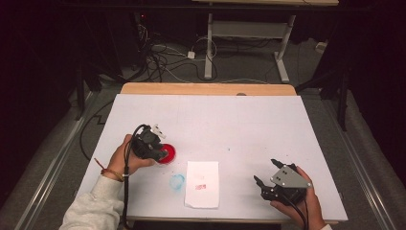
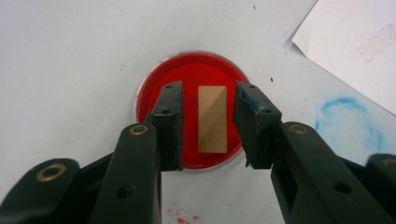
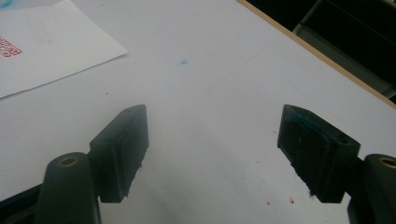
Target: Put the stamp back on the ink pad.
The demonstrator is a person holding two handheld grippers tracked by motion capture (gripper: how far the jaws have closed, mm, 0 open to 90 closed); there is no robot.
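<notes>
In the high view, a white table (image 1: pixel 239 120) with a wooden far edge is seen from above. The left gripper (image 1: pixel 162 152) is held in the person's left hand (image 1: pixel 125 160) at the near left of the table, and its tips are placed over a round red ink pad (image 1: pixel 168 153). Just to the near right of the pad, a faint blue ring stain (image 1: pixel 176 181) is marked on the surface, and beside that a sheet of white paper (image 1: pixel 202 184) with a small red stamp mark (image 1: pixel 199 186) is laid flat. At the near right, the right gripper (image 1: pixel 264 173) is held in the right hand (image 1: pixel 301 201), its jaws spread wide and pointed toward the paper; a grey plate is carried on top of it.

In the left gripper view, the red ink pad (image 2: pixel 189 88) is seen directly below the jaws. A small tan rectangular block (image 2: pixel 213 119) is set on the red surface between the two jaws, which are parted on either side of it with a gap left at each side. The blue ring stain (image 2: pixel 348 122) is seen to the right, and a corner of the paper (image 2: pixel 355 51) at the far right.

In the right gripper view, the two jaws are held well apart above bare table, with nothing between them. The paper (image 3: pixel 51 42) is seen at the far left, with part of the red stamp mark (image 3: pixel 8 48) at its edge. Small red specks (image 3: pixel 280 201) are scattered on the surface near the right jaw.
</notes>
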